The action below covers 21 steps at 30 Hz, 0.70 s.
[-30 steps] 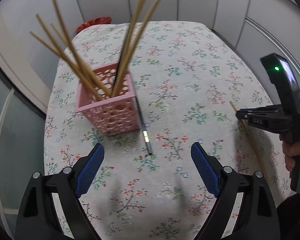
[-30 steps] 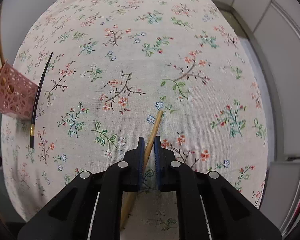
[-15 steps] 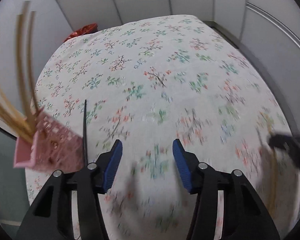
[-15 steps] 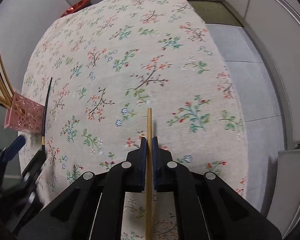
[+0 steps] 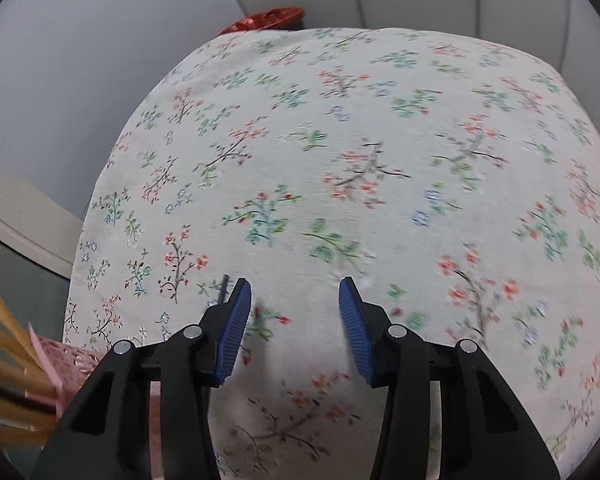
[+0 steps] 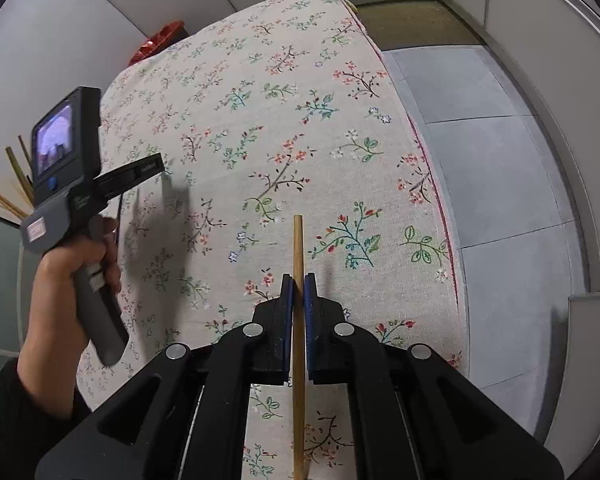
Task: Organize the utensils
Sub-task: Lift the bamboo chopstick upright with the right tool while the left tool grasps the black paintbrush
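On floral tablecloth (image 6: 284, 128), near edge: right gripper (image 6: 299, 286) clamped tight on one bamboo chopstick (image 6: 298, 240), stick upright between blue pads, tip poking out past fingertips, tail running back under the gripper. Left side of right view: left gripper (image 6: 150, 168) held in a hand (image 6: 66, 268), dark sleeve below, small lit screen on its back. Left gripper jaws closing, about half wide, nothing between pads, only cloth under them. Just left of left pad (image 5: 236, 320): thin black chopstick (image 5: 222, 290), mostly hidden behind the finger, one end showing. Far-left corner of left view: pink perforated basket (image 5: 66, 364), cut off by frame, partly blocked by the gripper's arm, several bamboo chopsticks (image 5: 4, 344) standing in it, count unclear, blurred. Far end of table: one red object (image 5: 272, 16). Right of table: grey tiled floor (image 6: 500, 184).
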Each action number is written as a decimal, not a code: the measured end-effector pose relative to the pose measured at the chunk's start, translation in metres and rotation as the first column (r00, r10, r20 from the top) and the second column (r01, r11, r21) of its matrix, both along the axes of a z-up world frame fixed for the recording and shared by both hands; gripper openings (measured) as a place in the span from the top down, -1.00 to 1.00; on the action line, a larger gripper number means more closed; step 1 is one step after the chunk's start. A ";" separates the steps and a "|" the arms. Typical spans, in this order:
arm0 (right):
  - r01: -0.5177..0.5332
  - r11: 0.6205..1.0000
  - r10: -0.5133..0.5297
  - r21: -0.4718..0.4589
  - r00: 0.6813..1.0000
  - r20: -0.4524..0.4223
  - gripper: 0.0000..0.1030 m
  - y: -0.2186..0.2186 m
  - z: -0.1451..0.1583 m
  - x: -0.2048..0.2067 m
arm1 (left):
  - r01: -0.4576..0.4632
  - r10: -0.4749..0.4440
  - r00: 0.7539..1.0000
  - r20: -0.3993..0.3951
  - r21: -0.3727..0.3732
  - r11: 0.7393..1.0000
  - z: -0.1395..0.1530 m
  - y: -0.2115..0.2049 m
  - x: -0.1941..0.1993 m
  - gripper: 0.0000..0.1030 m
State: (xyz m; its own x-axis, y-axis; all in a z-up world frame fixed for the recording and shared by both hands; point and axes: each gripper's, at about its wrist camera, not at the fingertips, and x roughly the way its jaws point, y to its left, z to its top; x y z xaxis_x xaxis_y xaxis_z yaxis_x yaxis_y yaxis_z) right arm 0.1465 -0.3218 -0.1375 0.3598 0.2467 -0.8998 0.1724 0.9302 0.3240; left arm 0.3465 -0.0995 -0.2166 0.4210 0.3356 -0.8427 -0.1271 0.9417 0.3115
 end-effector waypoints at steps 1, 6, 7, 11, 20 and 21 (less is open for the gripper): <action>-0.005 1.000 0.005 0.001 1.000 0.004 0.91 0.001 0.002 0.000 | -0.011 0.011 1.000 -0.006 -0.002 1.000 -0.002 0.004 0.004 0.14; -0.021 1.000 0.020 0.017 1.000 0.019 0.91 0.004 0.008 0.001 | -0.040 0.039 0.999 0.008 0.039 0.998 -0.003 0.016 0.010 0.14; -0.024 1.000 0.023 0.020 0.999 0.024 0.91 0.005 0.009 0.001 | -0.049 0.048 0.999 0.009 0.055 0.997 -0.003 0.017 0.011 0.14; -0.038 0.999 0.037 0.029 0.999 0.035 0.91 0.011 0.015 0.002 | -0.080 0.080 0.997 0.005 0.075 0.994 -0.004 0.020 0.010 0.14; -0.030 0.999 0.028 0.046 0.999 0.039 0.91 0.012 0.015 0.003 | -0.184 0.183 0.983 -0.022 -0.066 0.981 -0.004 0.041 0.009 0.12; -0.027 0.999 0.025 0.047 0.999 0.040 0.91 0.012 0.015 0.002 | -0.186 0.185 0.983 -0.020 -0.072 0.980 -0.004 0.042 0.008 0.12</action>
State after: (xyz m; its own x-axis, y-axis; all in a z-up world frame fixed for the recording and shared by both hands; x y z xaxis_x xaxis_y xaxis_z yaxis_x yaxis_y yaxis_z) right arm 0.1489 -0.3099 -0.1224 0.3875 0.2982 -0.8723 0.1345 0.9178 0.3735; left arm 0.3549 -0.0573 -0.2205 0.3457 0.3435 -0.8732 -0.2979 0.9226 0.2450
